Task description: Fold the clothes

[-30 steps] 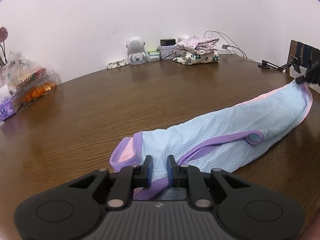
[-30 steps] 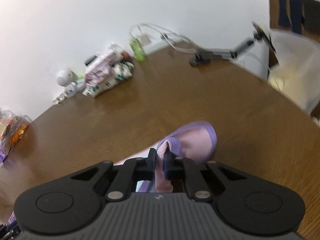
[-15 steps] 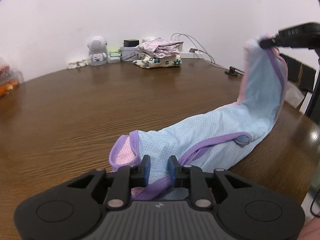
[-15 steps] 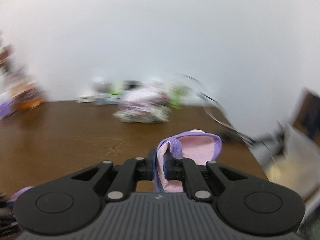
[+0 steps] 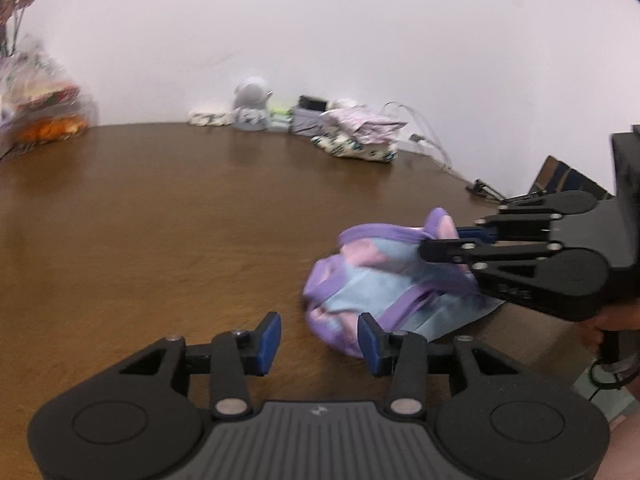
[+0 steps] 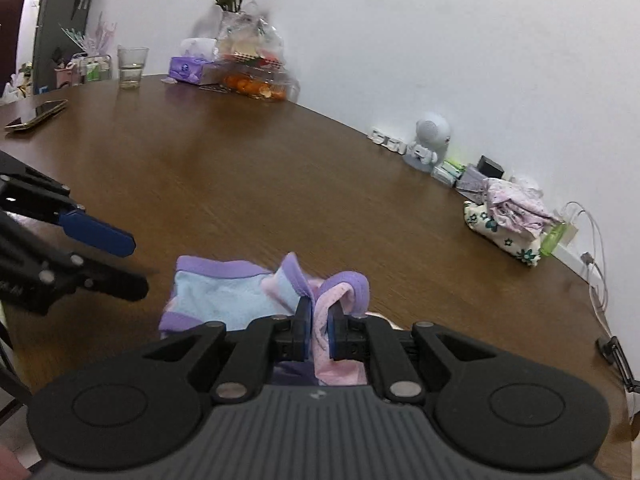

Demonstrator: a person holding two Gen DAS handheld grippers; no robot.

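On the brown wooden surface [image 5: 168,216] the light blue garment with purple trim [image 5: 372,276] is now doubled over into a short heap just ahead and right of the left hand-held gripper [image 5: 318,338], where a second earlier it was stretched out long, so one fold is judged made, with flattening and further folds left. The far end has been carried across and is clamped between the nearly closed pads of the right hand-held gripper [image 6: 319,326]. The left one, closed on the near hem before, is opening with nothing between its pads.
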